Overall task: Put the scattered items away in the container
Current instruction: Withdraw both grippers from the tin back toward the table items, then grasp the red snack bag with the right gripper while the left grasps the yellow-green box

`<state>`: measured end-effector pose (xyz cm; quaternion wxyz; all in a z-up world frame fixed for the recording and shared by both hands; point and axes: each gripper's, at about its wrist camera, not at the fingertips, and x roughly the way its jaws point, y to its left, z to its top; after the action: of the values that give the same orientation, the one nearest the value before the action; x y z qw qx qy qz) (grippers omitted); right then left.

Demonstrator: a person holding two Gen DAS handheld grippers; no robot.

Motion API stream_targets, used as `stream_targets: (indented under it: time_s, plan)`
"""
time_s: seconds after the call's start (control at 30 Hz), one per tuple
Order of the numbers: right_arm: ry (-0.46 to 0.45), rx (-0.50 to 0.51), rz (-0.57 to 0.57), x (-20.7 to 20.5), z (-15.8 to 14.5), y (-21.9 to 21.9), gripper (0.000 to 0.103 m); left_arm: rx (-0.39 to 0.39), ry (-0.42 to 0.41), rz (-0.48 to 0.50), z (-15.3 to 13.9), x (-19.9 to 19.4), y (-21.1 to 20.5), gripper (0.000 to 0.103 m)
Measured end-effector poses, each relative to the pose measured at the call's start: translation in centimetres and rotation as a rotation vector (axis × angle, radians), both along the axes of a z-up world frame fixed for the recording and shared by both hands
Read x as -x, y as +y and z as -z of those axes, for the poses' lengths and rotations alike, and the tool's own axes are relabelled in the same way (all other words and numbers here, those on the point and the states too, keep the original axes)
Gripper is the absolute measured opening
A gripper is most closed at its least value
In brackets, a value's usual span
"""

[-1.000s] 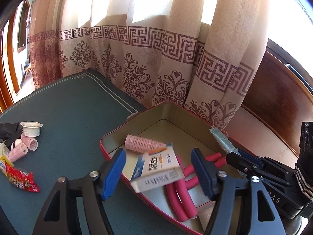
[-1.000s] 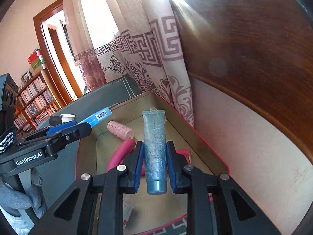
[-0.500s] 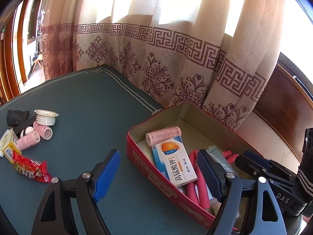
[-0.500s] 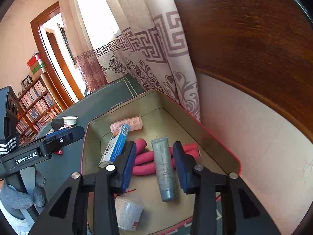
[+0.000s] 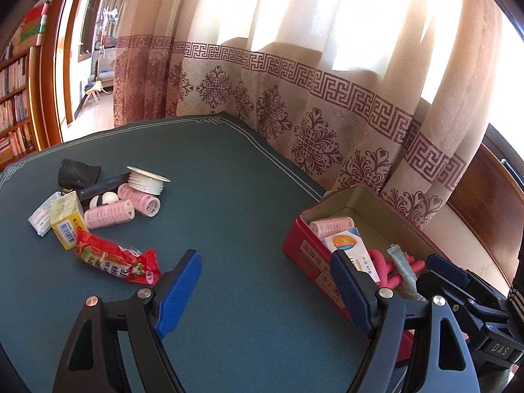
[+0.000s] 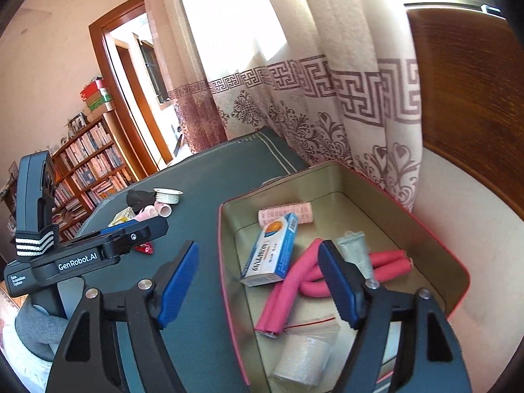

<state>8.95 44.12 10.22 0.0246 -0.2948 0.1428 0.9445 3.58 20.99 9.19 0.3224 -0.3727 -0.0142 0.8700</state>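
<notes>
Home: curtains (image 5: 294,98), bookshelves (image 6: 88,163), table (image 5: 229,196)

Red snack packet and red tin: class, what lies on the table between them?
Nothing: in the left wrist view, bare green tabletop separates the red snack packet from the red tin.

Bright backlight through curtain (image 5: 327,49), glare; fisheye edges bent, dark.

red tin (image 5: 311,255) on a dark green table (image 5: 229,216) — cream curtain (image 5: 327,98) with maroon key-pattern border.
</notes>
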Motion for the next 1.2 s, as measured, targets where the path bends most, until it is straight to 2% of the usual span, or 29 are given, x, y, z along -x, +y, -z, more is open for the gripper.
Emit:
stream_targets:
  time_s: [0.27,0.47,0.6,0.9,1.2]
  plan:
    - [-0.006,-0.004,-0.134,2.6,0.6,-5.4,0.079,0.002,-0.026,-0.162,1.1,2.3,-7.6,0.082]
    - [-0.039,-0.003,-0.228,5.1,1.8,-8.9,0.079,0.041,-0.017,-0.286,2.2,3.5,-12.5,0.082]
    - [-0.064,-0.026,-0.291,6.8,2.4,-11.1,0.079,0.027,-0.041,-0.345,3.0,4.5,-15.1,0.082]
    - [-0.104,-0.087,-0.411,10.8,3.6,-15.9,0.079,0.025,-0.085,-0.39,4.3,5.6,-17.7,0.082]
    - [-0.177,-0.135,-0.496,15.6,5.2,-19.7,0.079,-0.018,-0.148,-0.428,5.4,6.7,-19.6,0.082]
